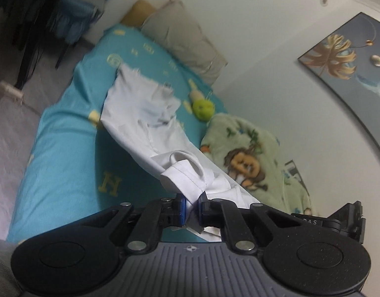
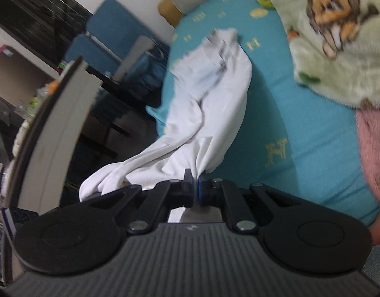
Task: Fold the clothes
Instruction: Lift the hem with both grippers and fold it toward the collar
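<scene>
So the white garment (image 1: 150, 113) is strung out over the teal bedsheet (image 1: 58, 148), with the far end draped on the sheet and the near end lifted off it. Looks like a thin cotton tee or something close, though I can't tell the exact cut from here since it's all bunched up. The left gripper (image 1: 191, 209) has its jaws pinched tight on a hemmed edge, with a little rolled loop of fabric sitting just above the pads. The right gripper (image 2: 194, 190) is also clamped down on a gathered fold of the same cloth, and a loose flap spills off to the side of it, away from the sheet.

Handling-wise, my guess is it's very light and totally floppy — no stiffness at all, it sags and twists wherever it isn't held. Not fragile, not really slippery either, but thin fabric can creep out of a pinch if you only catch one layer. I'd say the hems and seams are the best places to hold, since the stitching gives the pads something thicker to bite.

Beyond the garment on the sheet there's a green fleece blanket (image 1: 251, 153) with a lion print and a yellow-green plush toy (image 1: 202, 109) — both near enough that a wide spread might brush them.
</scene>
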